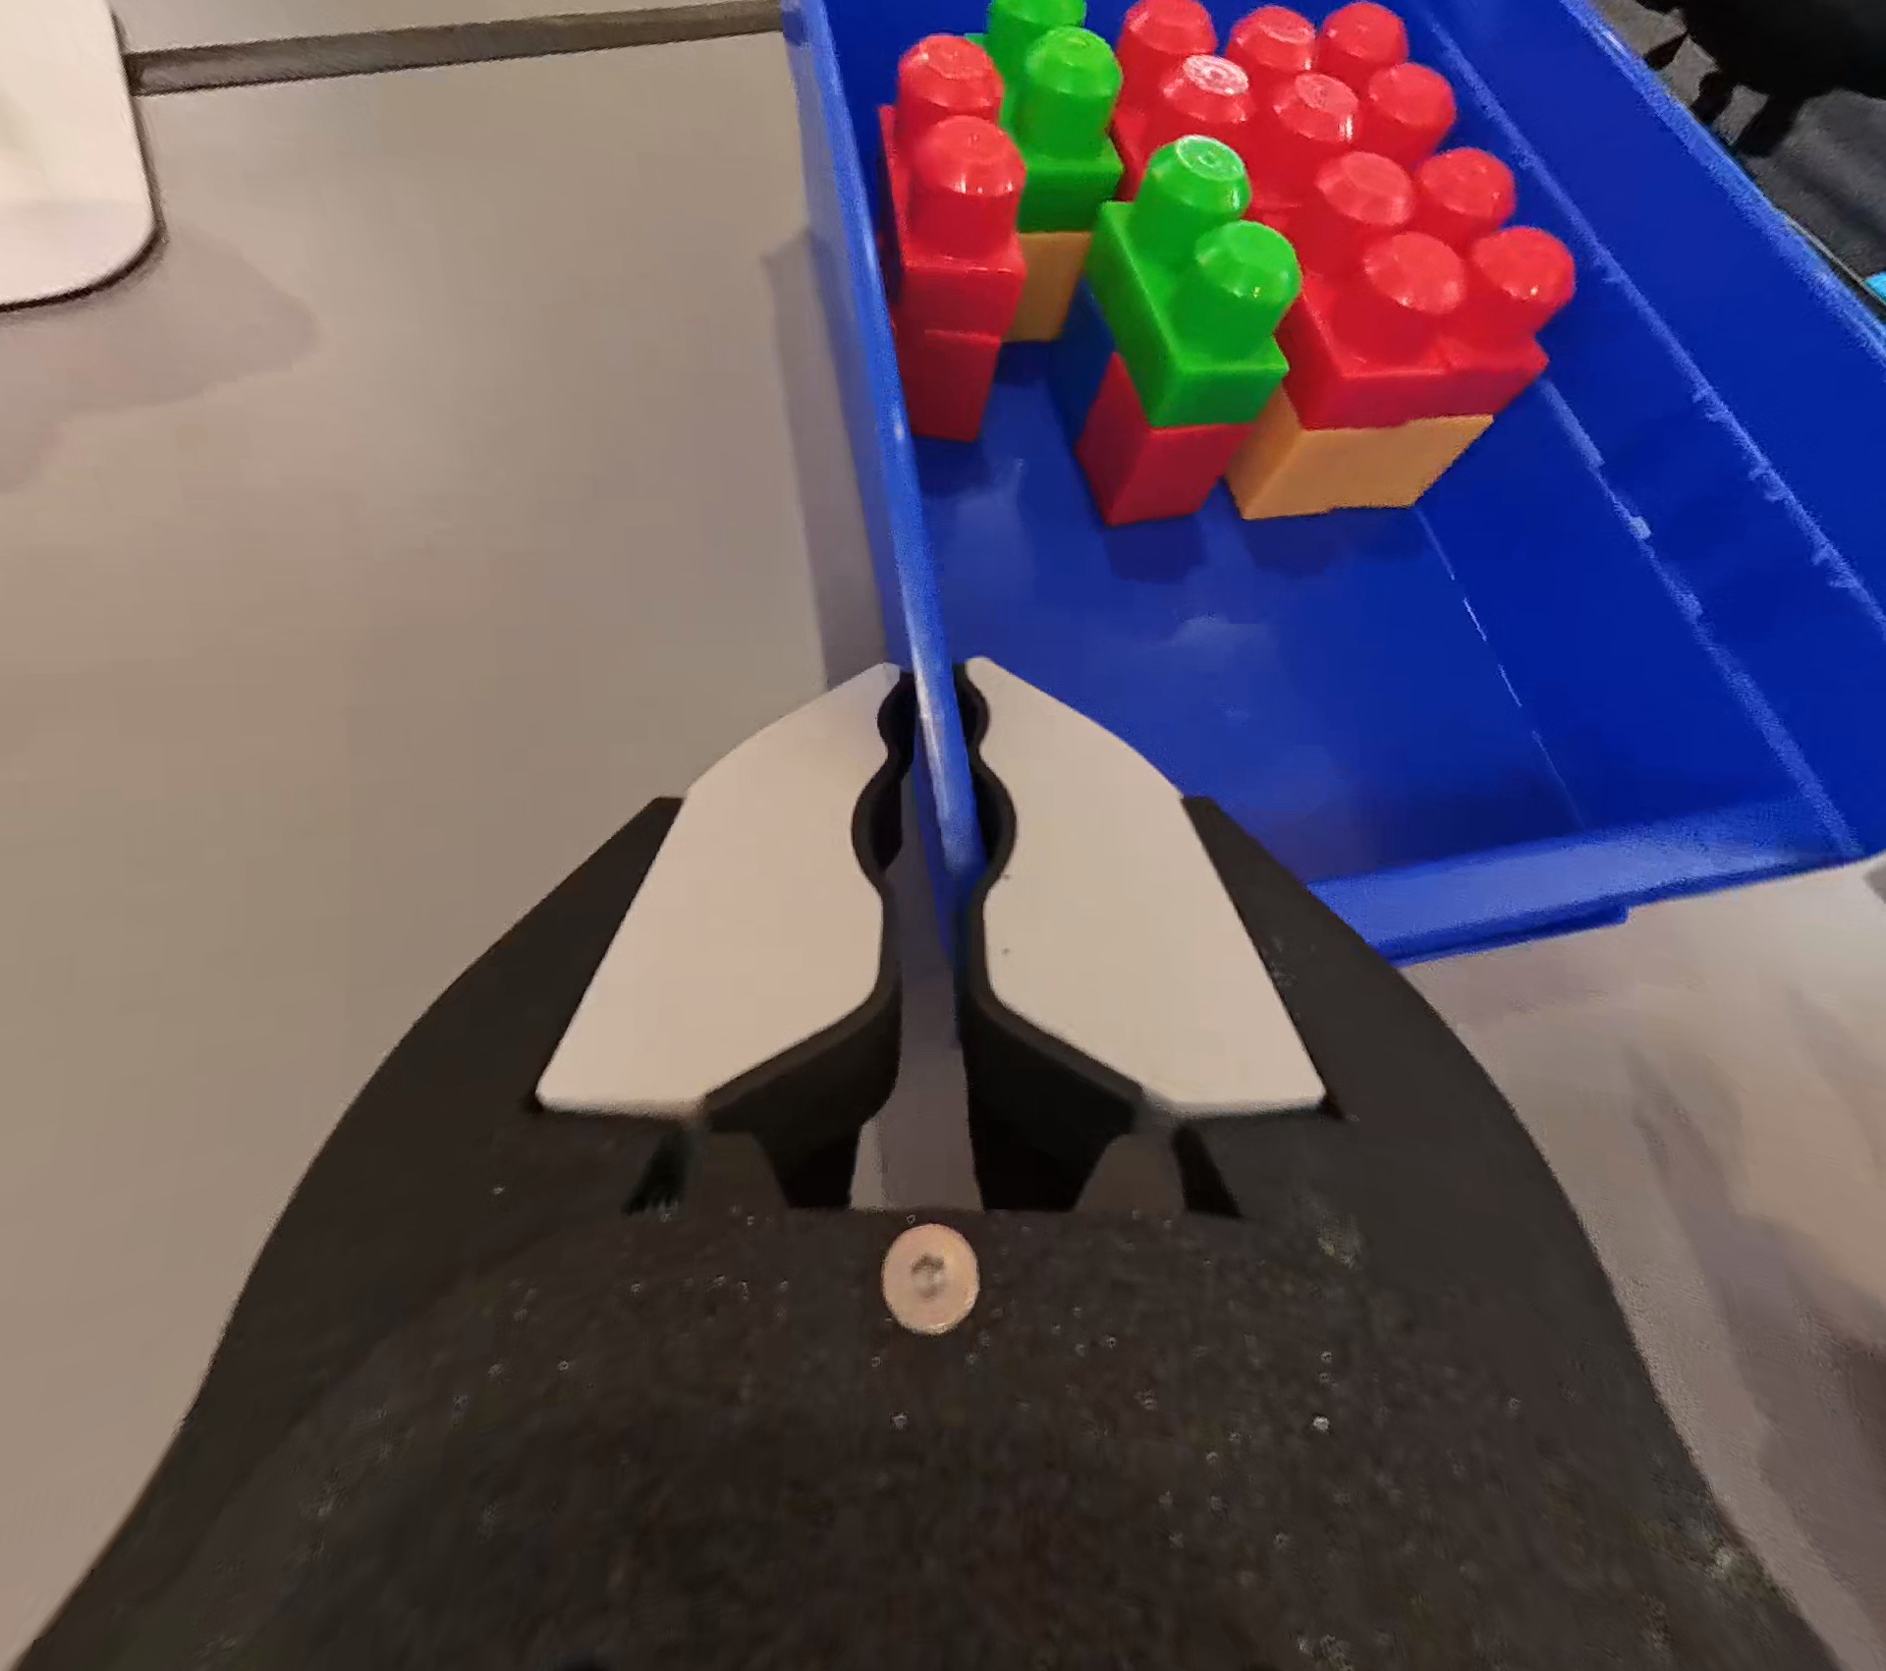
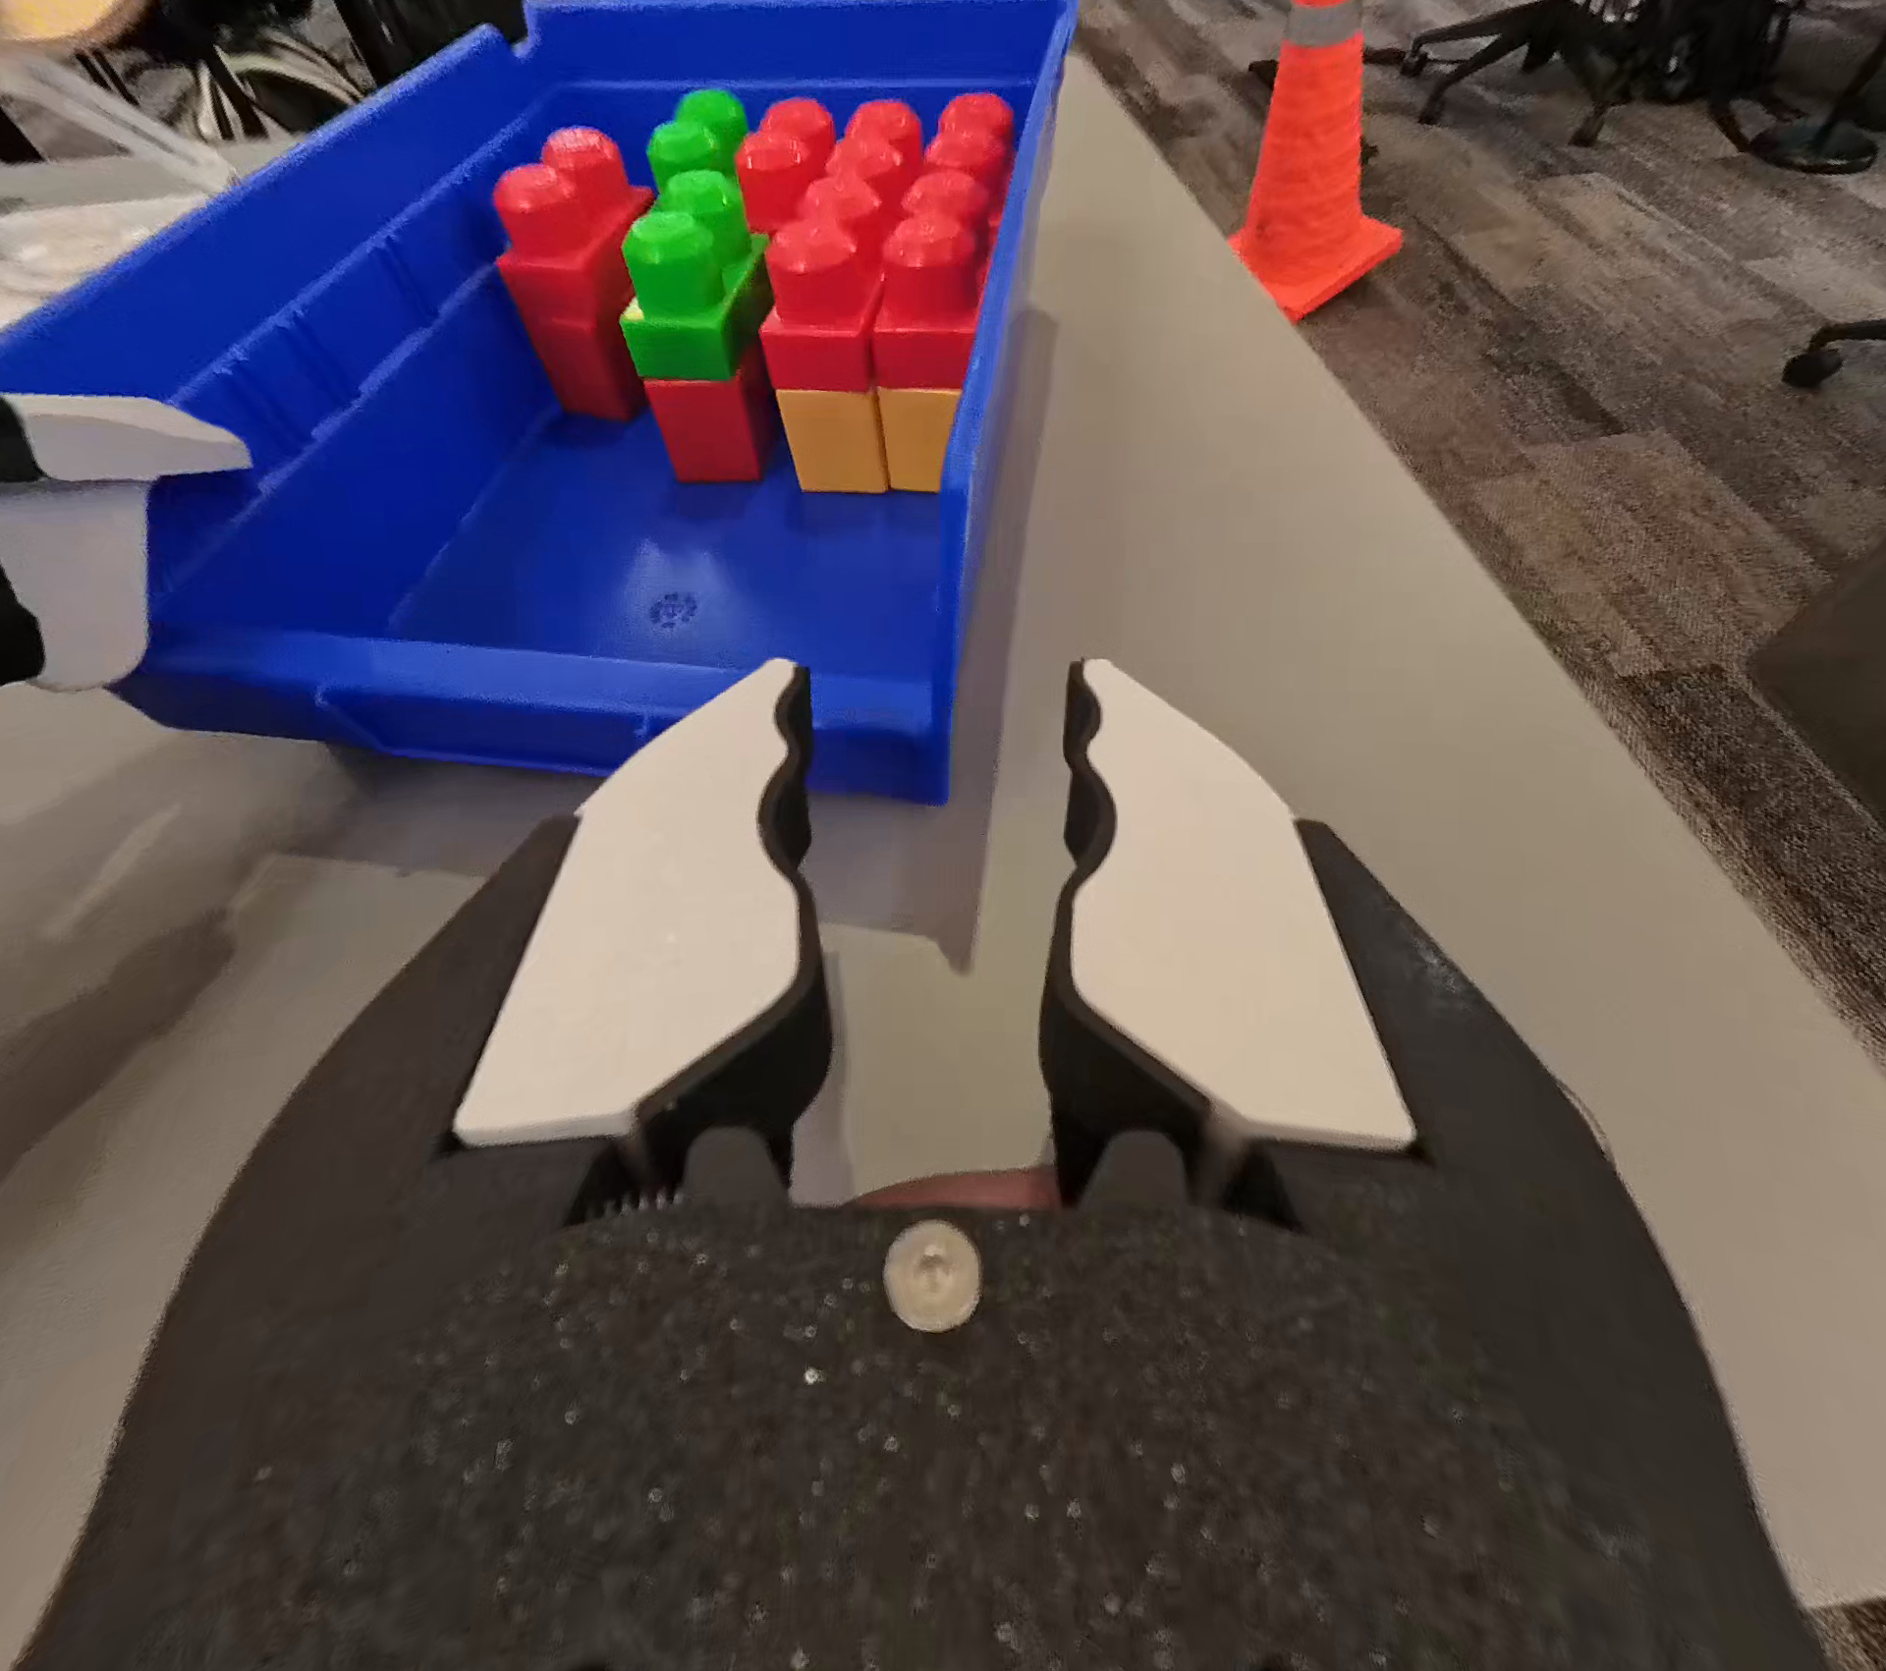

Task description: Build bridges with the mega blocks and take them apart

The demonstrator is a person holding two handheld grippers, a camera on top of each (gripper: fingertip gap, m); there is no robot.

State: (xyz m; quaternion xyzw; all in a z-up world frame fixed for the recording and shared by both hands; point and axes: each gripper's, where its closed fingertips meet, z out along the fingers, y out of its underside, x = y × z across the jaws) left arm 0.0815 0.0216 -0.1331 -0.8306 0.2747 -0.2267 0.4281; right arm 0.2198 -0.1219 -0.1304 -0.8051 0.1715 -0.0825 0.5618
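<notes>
The left claw (image 1: 934, 683) pinches the side wall of the blue bin (image 1: 1633, 418), steadying it on the tabletop (image 1: 408, 499). The right claw (image 2: 939, 683) hangs wide and empty. The mega blocks (image 2: 776, 275) stand clustered at twelve o'clock inside the bin; the operator should keep the bin pinned and reach straight in.

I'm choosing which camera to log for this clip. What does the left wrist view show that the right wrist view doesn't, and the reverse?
Only the left wrist view shows the left gripper clamped on the blue bin side wall, and a white object on the table. Only the right wrist view shows the open right gripper, the orange cone and office chairs on the floor. Both show the bin holding stacked red, green and orange blocks.
</notes>
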